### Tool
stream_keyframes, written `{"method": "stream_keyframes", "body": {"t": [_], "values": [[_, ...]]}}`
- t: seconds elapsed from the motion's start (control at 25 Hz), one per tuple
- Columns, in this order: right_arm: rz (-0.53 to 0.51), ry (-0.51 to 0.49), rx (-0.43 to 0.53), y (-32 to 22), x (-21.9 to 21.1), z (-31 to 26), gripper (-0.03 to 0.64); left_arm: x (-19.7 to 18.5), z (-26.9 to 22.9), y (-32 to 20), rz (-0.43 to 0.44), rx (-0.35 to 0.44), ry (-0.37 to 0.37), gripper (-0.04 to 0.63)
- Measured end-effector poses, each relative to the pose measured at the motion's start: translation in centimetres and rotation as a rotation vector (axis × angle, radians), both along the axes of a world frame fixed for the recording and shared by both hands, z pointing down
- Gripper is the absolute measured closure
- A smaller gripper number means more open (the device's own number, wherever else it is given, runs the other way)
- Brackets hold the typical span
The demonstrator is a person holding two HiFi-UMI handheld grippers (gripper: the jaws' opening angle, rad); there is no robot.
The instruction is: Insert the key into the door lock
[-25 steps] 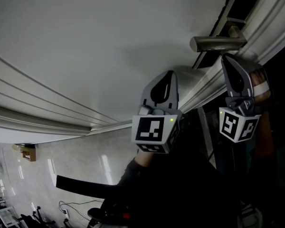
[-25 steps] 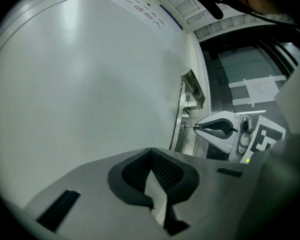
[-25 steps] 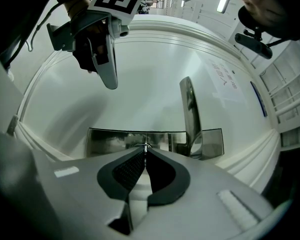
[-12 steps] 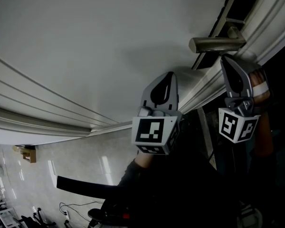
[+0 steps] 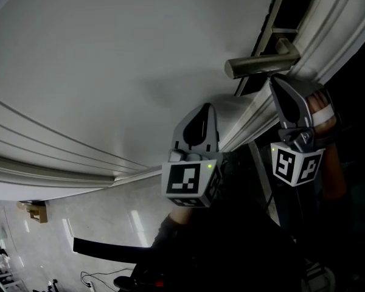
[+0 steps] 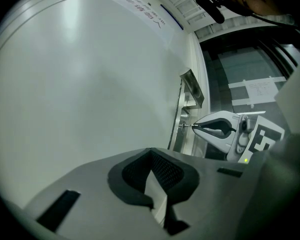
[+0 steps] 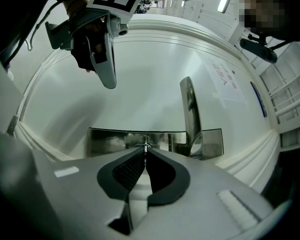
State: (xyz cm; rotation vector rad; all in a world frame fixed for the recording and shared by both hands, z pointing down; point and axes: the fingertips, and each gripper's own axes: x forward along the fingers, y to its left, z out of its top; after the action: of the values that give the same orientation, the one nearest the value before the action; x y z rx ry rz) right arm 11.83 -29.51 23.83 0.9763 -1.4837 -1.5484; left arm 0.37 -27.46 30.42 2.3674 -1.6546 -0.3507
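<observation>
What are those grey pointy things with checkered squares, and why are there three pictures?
They are two pinching tools that a person holds, one in each hand. One picture comes from a camera on the person's head. The other two come from cameras riding on each tool. In front of them is a white door with a metal handle and a shiny lock plate. The right gripper pinches a thin key, its tip at the lock plate. The left gripper is pinched shut on nothing, beside the door.
</observation>
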Motion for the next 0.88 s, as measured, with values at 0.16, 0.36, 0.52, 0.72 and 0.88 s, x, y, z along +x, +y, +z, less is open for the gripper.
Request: {"method": "stream_keyframes", "body": {"t": [0.16, 0.36, 0.52, 0.72, 0.88], "values": [[0.001, 0.005, 0.003, -0.02, 0.03, 0.00, 0.605, -0.10, 0.03, 0.00, -0.004, 0.000, -0.006, 0.595], [0.005, 0.004, 0.005, -0.04, 0.03, 0.00, 0.606, -0.13, 0.13, -0.01, -0.003, 0.001, -0.009, 0.595], [0.005, 0.009, 0.008, -0.04, 0.03, 0.06, 0.606, 0.03, -0.03, 0.02, 0.002, 0.003, 0.005, 0.595], [0.004, 0.023, 0.015, -0.08, 0.06, 0.09, 0.605, 0.16, 0.06, -0.03, 0.005, 0.001, 0.010, 0.595], [0.006, 0.015, 0.012, -0.04, 0.07, 0.03, 0.605, 0.13, 0.17, -0.01, 0.004, -0.003, 0.012, 0.595]]}}
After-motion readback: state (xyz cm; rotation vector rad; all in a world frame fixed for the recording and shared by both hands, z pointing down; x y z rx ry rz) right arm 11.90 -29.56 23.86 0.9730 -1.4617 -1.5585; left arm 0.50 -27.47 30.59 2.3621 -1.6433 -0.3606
